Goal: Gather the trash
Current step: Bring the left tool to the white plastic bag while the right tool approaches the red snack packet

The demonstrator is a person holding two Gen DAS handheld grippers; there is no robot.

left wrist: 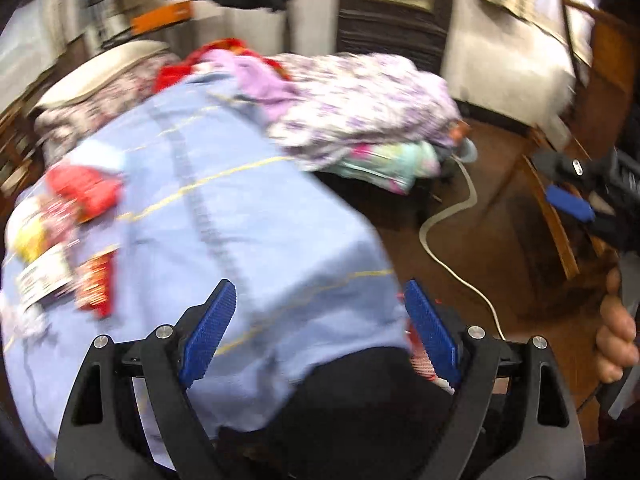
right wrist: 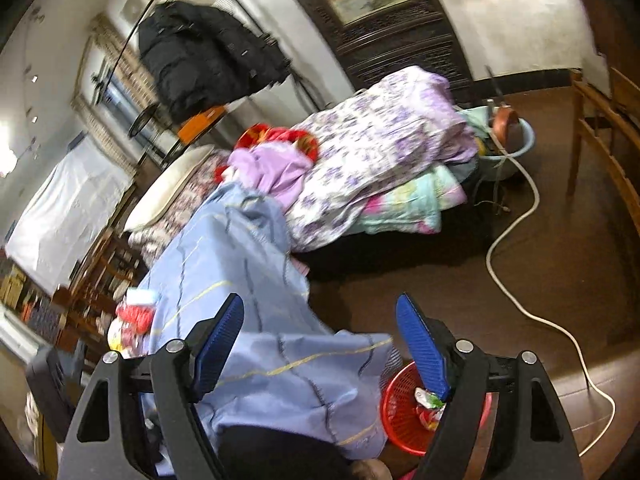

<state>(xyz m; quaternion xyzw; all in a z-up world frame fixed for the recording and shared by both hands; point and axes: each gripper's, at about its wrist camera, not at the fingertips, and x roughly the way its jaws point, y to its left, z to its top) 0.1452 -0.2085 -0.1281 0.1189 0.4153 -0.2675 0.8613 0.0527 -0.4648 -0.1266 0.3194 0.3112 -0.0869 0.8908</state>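
Lying on the pale blue bedspread [left wrist: 224, 200], the trash is a loose cluster of red and white wrappers [left wrist: 64, 240] at its far-left edge in the left wrist view, blurred so no print can be read. More trash [right wrist: 430, 404] already sits in the red mesh basket [right wrist: 400, 420], which stands on the brown floor [right wrist: 540, 280] just beside the bedspread's hanging corner. The left gripper [left wrist: 320, 308] hovers above the bedspread with its blue pads [left wrist: 208, 336] spread wide and nothing between them. The right gripper [right wrist: 320, 324] is likewise released and empty, its right-hand pad in front of the basket. Beyond the bedspread are a lilac floral quilt [right wrist: 380, 148] and a black coat [right wrist: 208, 56]; a white cable [right wrist: 516, 216] snakes over the floor beside it.
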